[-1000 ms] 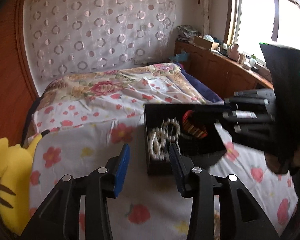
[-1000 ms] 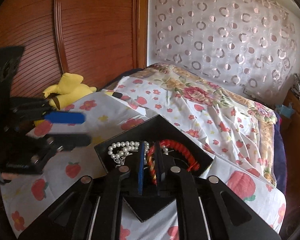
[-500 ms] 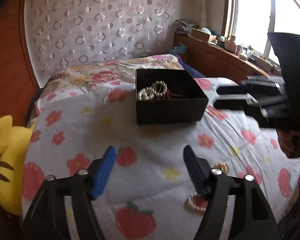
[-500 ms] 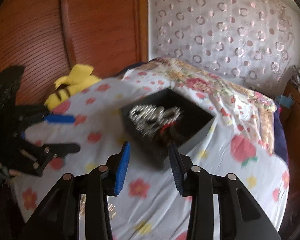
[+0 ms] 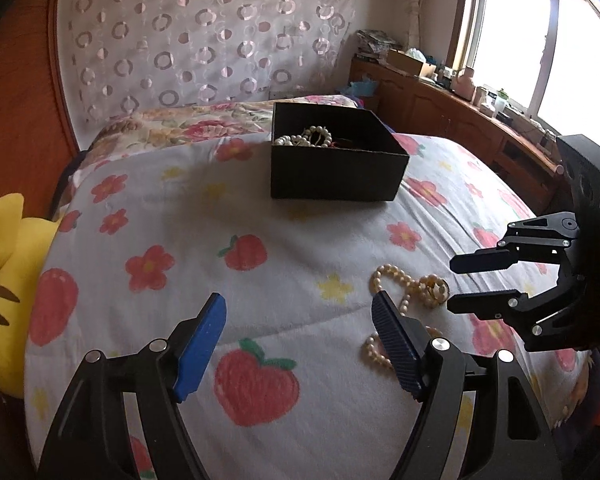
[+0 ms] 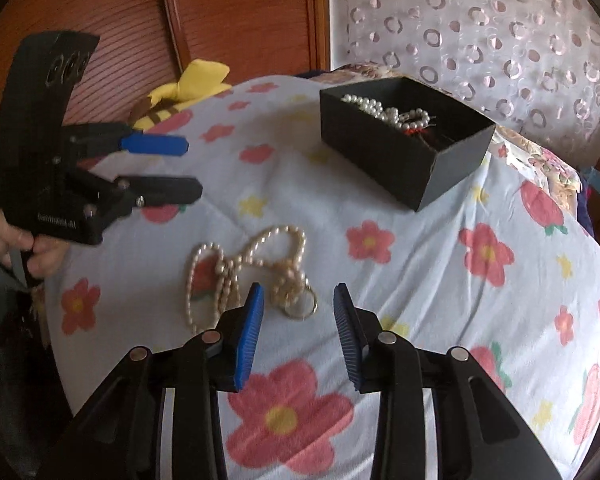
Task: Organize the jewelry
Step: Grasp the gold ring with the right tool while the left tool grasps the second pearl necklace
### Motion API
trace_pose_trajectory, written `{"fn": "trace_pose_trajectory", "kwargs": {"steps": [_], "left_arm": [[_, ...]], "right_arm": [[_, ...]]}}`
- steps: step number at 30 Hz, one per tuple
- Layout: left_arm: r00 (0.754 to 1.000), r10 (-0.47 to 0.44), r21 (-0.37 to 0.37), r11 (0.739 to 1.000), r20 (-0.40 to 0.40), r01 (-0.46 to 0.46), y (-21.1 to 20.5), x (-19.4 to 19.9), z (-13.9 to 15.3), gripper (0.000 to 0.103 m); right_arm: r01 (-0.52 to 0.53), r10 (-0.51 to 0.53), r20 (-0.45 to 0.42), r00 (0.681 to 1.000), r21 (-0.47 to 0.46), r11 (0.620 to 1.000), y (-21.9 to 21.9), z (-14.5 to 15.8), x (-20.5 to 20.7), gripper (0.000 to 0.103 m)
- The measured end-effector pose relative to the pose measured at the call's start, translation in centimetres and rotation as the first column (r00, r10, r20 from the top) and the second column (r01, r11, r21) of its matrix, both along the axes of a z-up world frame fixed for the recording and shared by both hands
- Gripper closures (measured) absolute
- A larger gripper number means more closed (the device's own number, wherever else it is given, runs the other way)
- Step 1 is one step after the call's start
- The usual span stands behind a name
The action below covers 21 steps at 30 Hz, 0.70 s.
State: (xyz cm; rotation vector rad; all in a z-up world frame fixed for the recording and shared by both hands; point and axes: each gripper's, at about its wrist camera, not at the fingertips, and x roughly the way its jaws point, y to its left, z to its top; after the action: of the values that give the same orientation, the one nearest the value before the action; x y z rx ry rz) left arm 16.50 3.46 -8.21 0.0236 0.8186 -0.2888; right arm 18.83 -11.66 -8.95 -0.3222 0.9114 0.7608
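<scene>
Jewelry is in two places on the bed [image 5: 260,208]: white pearls [image 6: 384,110] inside the black box [image 5: 336,176], and a cream necklace [image 6: 252,264] loose on the quilt. The left gripper [image 5: 300,312] gapes wide beside the necklace; the right gripper [image 6: 298,304], also spread, hovers just over its ring [image 6: 302,306].

A small white label on the left tool [image 6: 188,170] body is too blurred to read

Bedroom with a bed [image 5: 260,216] under a flower-and-strawberry quilt, a circle-patterned curtain [image 5: 204,36] behind it, reddish wood panelling [image 6: 228,12], and a bright window [image 5: 512,36] above wooden cabinets [image 5: 440,108]
</scene>
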Motion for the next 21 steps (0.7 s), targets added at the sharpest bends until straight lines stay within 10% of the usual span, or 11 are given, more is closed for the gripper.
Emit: {"fn": "trace_pose_trajectory", "kwargs": {"steps": [13, 21], "left_arm": [[0.987, -0.145, 0.009, 0.989, -0.064, 0.146, -4.8, -0.5, -1.8, 0.033], [0.978, -0.188, 0.037, 0.981, -0.091, 0.192, -6.7, -0.4, -2.5, 0.076]], "right_arm": [[0.115, -0.115, 0.011, 0.993, 0.000, 0.993, -4.6, 0.2, 0.5, 0.065], [0.119, -0.119, 0.008, 0.993, 0.015, 0.993, -4.8, -0.1, 0.4, 0.065]]}}
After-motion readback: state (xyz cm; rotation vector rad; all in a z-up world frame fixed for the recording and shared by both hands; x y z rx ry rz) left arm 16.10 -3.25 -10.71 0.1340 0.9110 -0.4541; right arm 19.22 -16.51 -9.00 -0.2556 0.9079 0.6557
